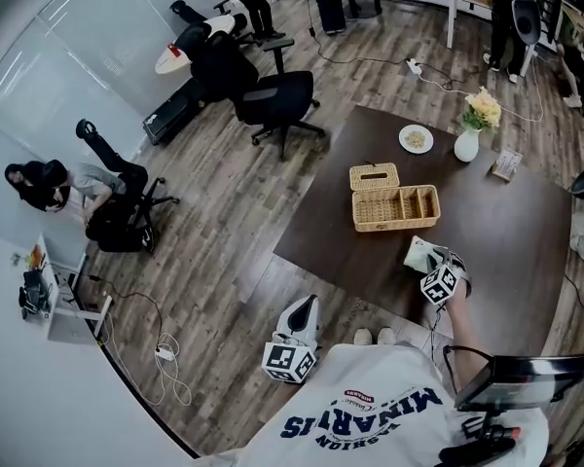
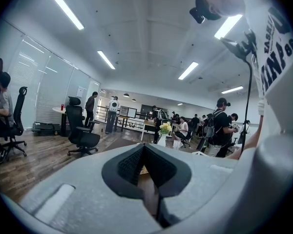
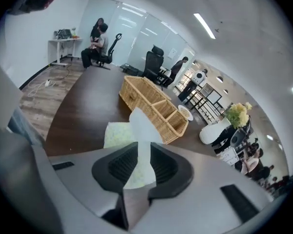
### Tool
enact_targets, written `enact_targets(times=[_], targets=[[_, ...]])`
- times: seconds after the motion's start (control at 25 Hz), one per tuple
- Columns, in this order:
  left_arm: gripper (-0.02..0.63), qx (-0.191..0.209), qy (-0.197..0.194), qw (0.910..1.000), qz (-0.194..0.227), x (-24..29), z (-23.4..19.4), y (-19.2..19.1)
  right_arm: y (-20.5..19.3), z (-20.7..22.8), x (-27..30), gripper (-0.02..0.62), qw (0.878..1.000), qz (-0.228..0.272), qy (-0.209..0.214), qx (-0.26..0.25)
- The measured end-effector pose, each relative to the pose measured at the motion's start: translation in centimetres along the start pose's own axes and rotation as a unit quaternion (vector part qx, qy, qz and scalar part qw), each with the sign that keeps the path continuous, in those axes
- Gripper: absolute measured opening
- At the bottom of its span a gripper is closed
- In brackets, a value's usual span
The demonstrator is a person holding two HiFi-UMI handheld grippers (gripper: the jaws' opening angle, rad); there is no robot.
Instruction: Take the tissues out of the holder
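The wicker tissue holder point(image 1: 394, 207) stands mid-table, its slotted lid at the far end. Just in front of it lies a green-and-white tissue pack point(image 1: 419, 253) on the dark table point(image 1: 506, 251). My right gripper point(image 1: 432, 264) hovers over that pack. In the right gripper view a white tissue point(image 3: 142, 123) stands up from the pack point(image 3: 115, 134) between the parted jaws of the right gripper point(image 3: 140, 156), and the pads do not press it. The holder point(image 3: 154, 105) lies beyond. My left gripper point(image 1: 306, 307) hangs off the table's near edge, shut and empty point(image 2: 145, 172).
A white vase of flowers point(image 1: 467, 142), a small plate point(image 1: 416, 138) and a card point(image 1: 507, 163) sit at the table's far side. Black office chairs point(image 1: 273, 100) stand on the wood floor to the left. People are seated at the left wall and standing at the back.
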State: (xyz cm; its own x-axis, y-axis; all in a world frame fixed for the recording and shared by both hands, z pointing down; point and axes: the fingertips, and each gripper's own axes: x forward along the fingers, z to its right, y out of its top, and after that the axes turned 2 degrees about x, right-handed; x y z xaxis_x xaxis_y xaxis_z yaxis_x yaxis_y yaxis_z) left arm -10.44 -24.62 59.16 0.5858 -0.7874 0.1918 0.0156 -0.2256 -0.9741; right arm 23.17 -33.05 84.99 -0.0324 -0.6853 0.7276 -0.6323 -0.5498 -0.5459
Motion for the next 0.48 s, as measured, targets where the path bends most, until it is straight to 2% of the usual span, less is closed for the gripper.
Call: enact_targets(times=[0.12,0.2,0.28,0.4,0.48], targets=[[0.004,0.002,-0.003,1.0,0.003,0.2,-0.2,0.0,3.4,2.8,-3.4,0.081,0.994,0.063,-0.024,0.088],[0.005,0.003,-0.006,1.0,0.005,0.5,-0.2,0.0,6.5,4.5,-6.5,0.08,0.982,0.119,-0.032,0.142],[0.005,0.005,-0.013,0.9999,0.008,0.8,0.0,0.1,9.4,5.7,-9.8,0.06,0.964,0.179,-0.023,0.196],[0.005,0.008,-0.025,0.9996,0.013,1.1,0.8,0.7,13.1,6.7,-15.1,0.008,0.925,0.265,0.025,0.271],[0.005,0.01,-0.035,0.9992,0.014,1.2,1.4,0.9,14.8,6.9,-18.2,0.008,0.901,0.311,0.054,0.299]])
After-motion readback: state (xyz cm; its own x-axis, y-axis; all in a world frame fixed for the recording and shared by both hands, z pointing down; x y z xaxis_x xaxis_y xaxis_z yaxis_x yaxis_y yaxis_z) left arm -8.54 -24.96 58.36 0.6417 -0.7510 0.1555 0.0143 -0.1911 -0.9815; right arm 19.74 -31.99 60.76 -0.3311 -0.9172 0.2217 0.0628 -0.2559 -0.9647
